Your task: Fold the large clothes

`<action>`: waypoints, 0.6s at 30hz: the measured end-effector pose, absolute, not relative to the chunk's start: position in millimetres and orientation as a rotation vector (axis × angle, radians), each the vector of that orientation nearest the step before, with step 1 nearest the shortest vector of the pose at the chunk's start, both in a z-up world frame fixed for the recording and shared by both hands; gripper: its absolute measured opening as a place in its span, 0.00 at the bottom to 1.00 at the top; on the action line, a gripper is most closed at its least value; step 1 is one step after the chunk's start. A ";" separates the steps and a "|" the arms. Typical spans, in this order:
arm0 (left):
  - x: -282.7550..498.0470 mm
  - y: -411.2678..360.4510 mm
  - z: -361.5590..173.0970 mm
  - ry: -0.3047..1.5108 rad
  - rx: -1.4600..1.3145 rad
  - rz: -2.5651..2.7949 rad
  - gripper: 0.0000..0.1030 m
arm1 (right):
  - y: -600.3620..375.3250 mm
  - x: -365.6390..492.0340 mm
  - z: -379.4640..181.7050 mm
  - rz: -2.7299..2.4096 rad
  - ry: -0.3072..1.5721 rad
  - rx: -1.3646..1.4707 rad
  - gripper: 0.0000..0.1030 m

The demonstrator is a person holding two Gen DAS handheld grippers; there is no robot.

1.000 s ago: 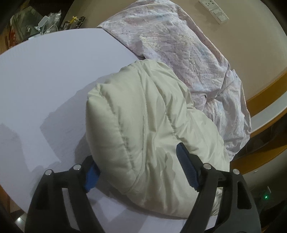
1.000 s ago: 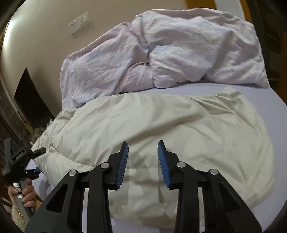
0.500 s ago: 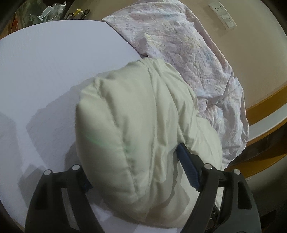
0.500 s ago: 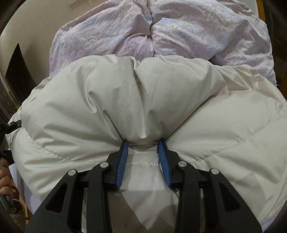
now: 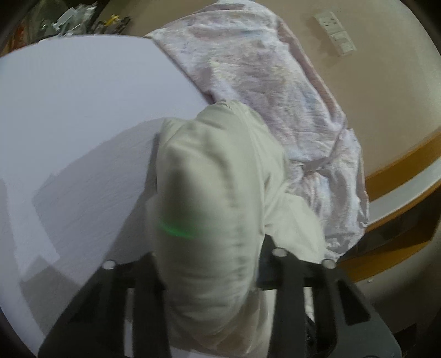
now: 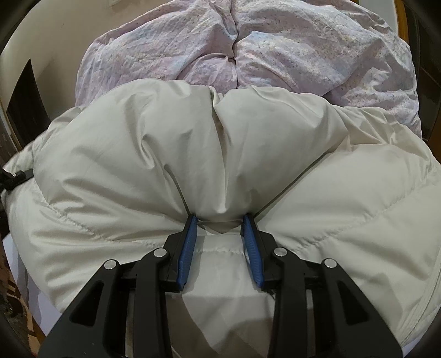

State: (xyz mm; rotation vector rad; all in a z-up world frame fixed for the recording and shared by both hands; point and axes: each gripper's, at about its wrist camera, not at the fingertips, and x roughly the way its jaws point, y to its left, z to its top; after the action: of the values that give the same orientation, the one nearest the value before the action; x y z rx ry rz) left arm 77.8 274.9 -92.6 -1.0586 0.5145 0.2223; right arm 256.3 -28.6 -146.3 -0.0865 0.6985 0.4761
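Note:
A puffy cream down jacket (image 5: 215, 170) lies bunched on the pale sheet (image 5: 69, 110). In the left wrist view my left gripper (image 5: 209, 253) straddles the jacket's rounded end. Its jaws are closing and squeeze the padding, which bulges out and hides both pads. In the right wrist view the jacket (image 6: 137, 143) fills the frame. My right gripper (image 6: 219, 220) is shut on a raised fold of it, with the blue pads (image 6: 188, 242) pressed into either side of the fabric.
A crumpled lilac quilt (image 5: 261, 68) is heaped behind the jacket, also seen as the lilac quilt (image 6: 248, 41). A wall socket (image 5: 335, 35) and a wooden ledge (image 5: 399, 165) lie to the right. Clutter (image 5: 69, 19) sits beyond the sheet's far edge.
The left jaws have come together on the jacket's end, narrowing it. The right gripper dropped from above the jacket onto it and now pinches a fold.

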 end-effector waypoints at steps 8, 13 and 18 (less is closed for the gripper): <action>81.4 246.9 -32.8 0.417 -0.947 0.098 0.26 | -27.9 256.8 -147.0 0.475 0.699 -0.089 0.36; 90.2 217.4 3.3 0.377 -0.868 0.003 0.26 | -27.7 257.3 -146.8 0.476 0.699 -0.087 0.36; 105.4 180.3 29.5 0.361 -0.801 -0.093 0.26 | -29.0 257.8 -147.0 0.482 0.700 -0.080 0.36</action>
State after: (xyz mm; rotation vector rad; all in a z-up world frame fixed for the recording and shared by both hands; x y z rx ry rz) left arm 105.4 180.3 29.5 -0.8011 0.3606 -0.0930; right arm 257.8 -29.0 -147.0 -0.0797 0.7001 0.4822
